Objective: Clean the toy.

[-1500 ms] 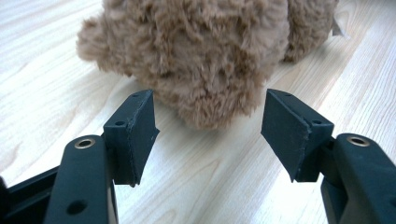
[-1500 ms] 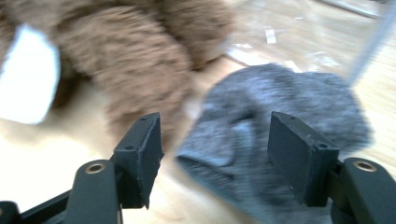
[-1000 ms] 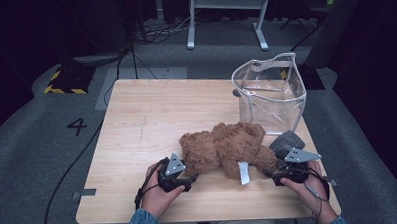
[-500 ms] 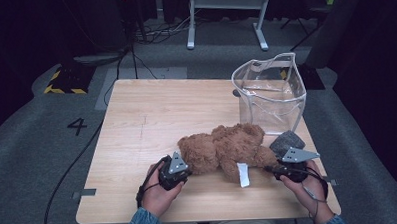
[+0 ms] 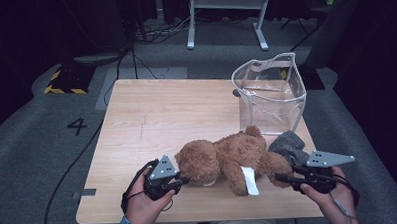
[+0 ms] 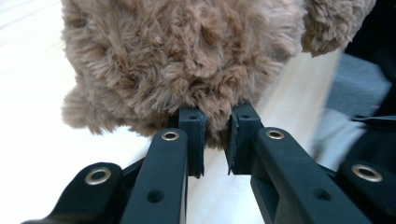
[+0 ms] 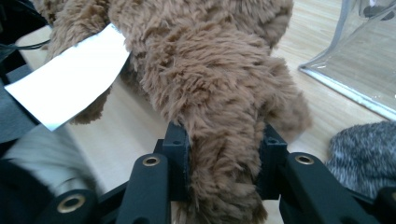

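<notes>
On table (image 5: 137,124), 1 teddy bear (image 5: 228,156), 1 clear bag (image 5: 271,94), 1 grey sock (image 5: 287,145), 2 tongs clamping bear

The bear (image 5: 228,158) is now gripped at both ends by the closed-in grippers (image 5: 184,180) (image 5: 281,178) and lifted.

high view above the table's near edge, gripper views close on the shared teddy bear (image 5: 228,158)
</notes>
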`<act>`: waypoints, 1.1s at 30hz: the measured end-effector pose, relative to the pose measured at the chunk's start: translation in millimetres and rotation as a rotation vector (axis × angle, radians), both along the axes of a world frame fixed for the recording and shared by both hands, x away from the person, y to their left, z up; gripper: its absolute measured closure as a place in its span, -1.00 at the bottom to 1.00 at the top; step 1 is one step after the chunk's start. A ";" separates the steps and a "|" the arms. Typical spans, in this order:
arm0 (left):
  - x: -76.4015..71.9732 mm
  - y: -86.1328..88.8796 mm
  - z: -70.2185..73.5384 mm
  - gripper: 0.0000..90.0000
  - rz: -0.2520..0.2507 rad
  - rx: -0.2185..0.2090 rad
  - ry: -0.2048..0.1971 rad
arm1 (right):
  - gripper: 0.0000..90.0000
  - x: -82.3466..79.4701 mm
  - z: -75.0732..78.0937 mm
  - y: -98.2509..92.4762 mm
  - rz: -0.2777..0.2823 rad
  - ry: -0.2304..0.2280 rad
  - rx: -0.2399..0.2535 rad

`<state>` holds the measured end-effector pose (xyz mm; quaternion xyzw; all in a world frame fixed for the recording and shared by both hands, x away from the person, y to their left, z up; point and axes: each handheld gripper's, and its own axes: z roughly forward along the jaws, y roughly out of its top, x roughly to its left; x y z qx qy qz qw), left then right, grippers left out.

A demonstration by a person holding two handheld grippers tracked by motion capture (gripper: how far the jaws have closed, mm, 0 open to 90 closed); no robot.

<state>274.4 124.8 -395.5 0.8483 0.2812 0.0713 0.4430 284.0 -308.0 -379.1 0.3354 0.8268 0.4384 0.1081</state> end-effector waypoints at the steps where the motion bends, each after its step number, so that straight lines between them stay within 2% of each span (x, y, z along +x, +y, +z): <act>1: -2.2 0.5 2.7 0.76 -0.005 -0.006 0.003 | 0.44 -5.6 7.5 -0.4 0.000 0.009 0.007; 4: -5.1 1.3 5.9 0.75 -0.007 0.000 0.031 | 0.40 -14.5 19.6 -0.6 0.006 0.029 -0.006; 6: -2.1 0.6 0.7 0.75 0.001 0.009 0.071 | 0.37 -14.6 20.6 0.2 0.002 0.045 -0.002; 9: 8.1 -0.6 -12.6 0.74 0.029 0.013 0.104 | 0.33 -2.8 9.9 1.0 -0.028 0.057 -0.004; 12: 20.5 -2.8 -27.3 0.73 0.073 0.037 0.105 | 0.27 13.7 -7.0 5.4 -0.060 0.025 -0.025; 14: 28.2 -2.2 -34.4 0.72 0.105 0.047 0.092 | 0.24 24.1 -16.7 8.3 -0.056 0.004 -0.031; 16: 35.9 -0.1 -40.5 0.71 0.123 0.032 0.084 | 0.22 34.2 -24.1 10.0 -0.066 -0.003 -0.016; 18: 41.7 1.0 -45.7 0.68 0.150 0.025 0.059 | 0.18 44.0 -30.0 11.0 -0.073 -0.025 -0.006; 21: 46.3 2.0 -49.7 0.59 0.183 0.024 0.006 | 0.16 55.5 -35.3 13.4 -0.094 -0.036 0.008; 22: 47.0 2.3 -50.3 0.51 0.195 0.022 -0.026 | 0.14 57.9 -36.6 14.6 -0.103 -0.037 0.019; 24: 47.3 1.8 -50.2 0.42 0.188 0.009 -0.033 | 0.12 64.9 -39.3 16.6 -0.117 -0.038 0.031; 26: 48.0 0.2 -50.3 0.34 0.174 0.016 -0.042 | 0.11 70.0 -40.7 17.9 -0.115 -0.047 0.016; 28: 49.3 -2.1 -52.1 0.20 0.173 0.016 -0.062 | 0.07 72.5 -40.4 19.9 -0.122 -0.050 0.025; 30: 50.4 -3.4 -53.4 0.14 0.175 0.027 -0.083 | -0.07 73.0 -37.0 20.2 -0.133 -0.094 0.039; 32: 51.5 -3.7 -53.7 0.13 0.178 0.022 -0.097 | -0.17 69.5 -29.8 18.7 -0.162 -0.160 0.072; 33: 51.9 -3.6 -53.7 0.14 0.178 0.022 -0.094 | -0.20 67.1 -26.4 16.5 -0.164 -0.181 0.058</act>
